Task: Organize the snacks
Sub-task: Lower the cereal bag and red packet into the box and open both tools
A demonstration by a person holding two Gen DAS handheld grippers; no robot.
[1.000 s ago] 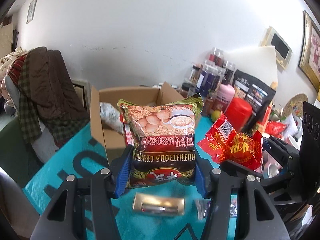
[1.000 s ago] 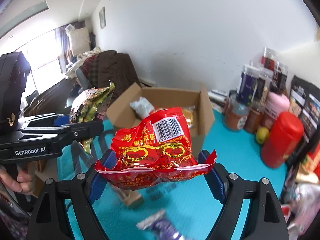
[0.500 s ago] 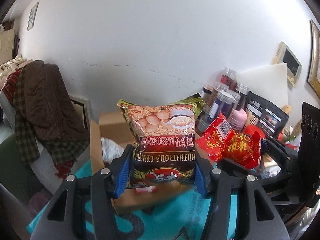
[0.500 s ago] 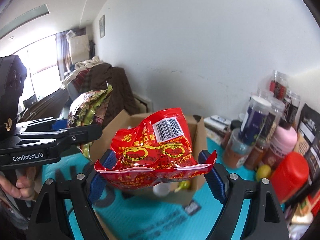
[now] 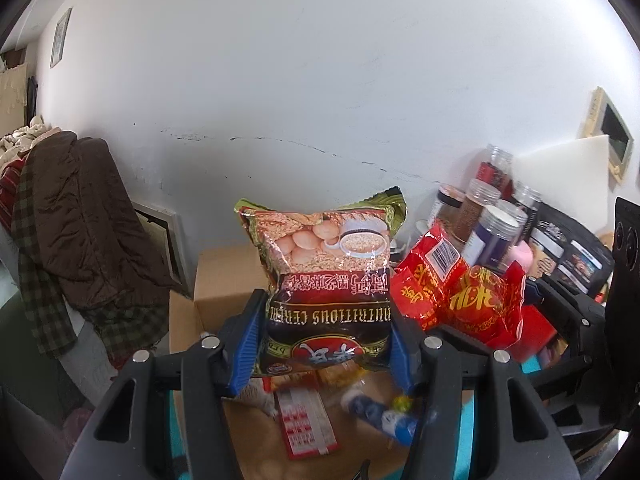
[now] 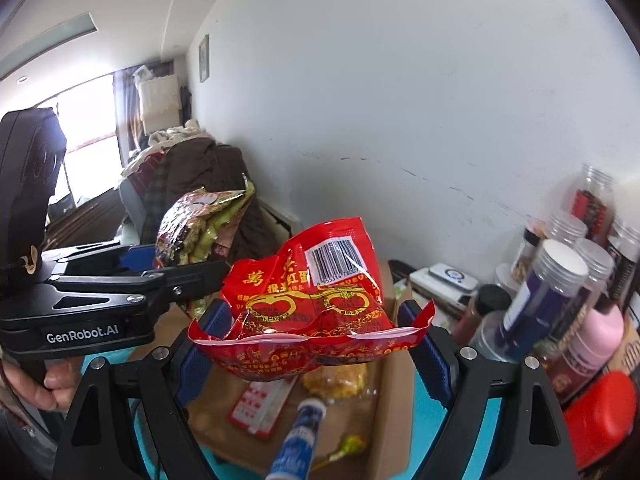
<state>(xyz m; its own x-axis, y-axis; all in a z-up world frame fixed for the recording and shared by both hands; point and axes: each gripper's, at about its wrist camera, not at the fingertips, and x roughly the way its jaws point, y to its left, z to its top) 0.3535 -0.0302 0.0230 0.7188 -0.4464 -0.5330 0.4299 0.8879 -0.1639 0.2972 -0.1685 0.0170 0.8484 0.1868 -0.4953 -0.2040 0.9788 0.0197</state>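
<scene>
I'm clamping the cereal bag (image 5: 328, 288) upright in my left gripper (image 5: 326, 348), and the red snack pack (image 6: 316, 304) in my right gripper (image 6: 316, 344), both hanging over the cardboard box (image 6: 388, 432) so they'll drop straight in.

Right gripper (image 6: 310, 344) up front, blue pads (image 6: 430, 354) pressed on either side of a red snack bag (image 6: 308, 304), barcode facing up. Below it, an open cardboard box (image 6: 390, 420) on a teal surface (image 6: 472, 432), holding a red-and-white packet (image 6: 260, 404), a yellow packet (image 6: 336, 380) and a blue tube (image 6: 298, 436). At left, left gripper (image 6: 160, 268) clamped on a cereal bag (image 6: 200, 220), a hand (image 6: 36, 384) under its handle. At right, clear jars (image 6: 560, 280) and a red container (image 6: 600, 416).
</scene>
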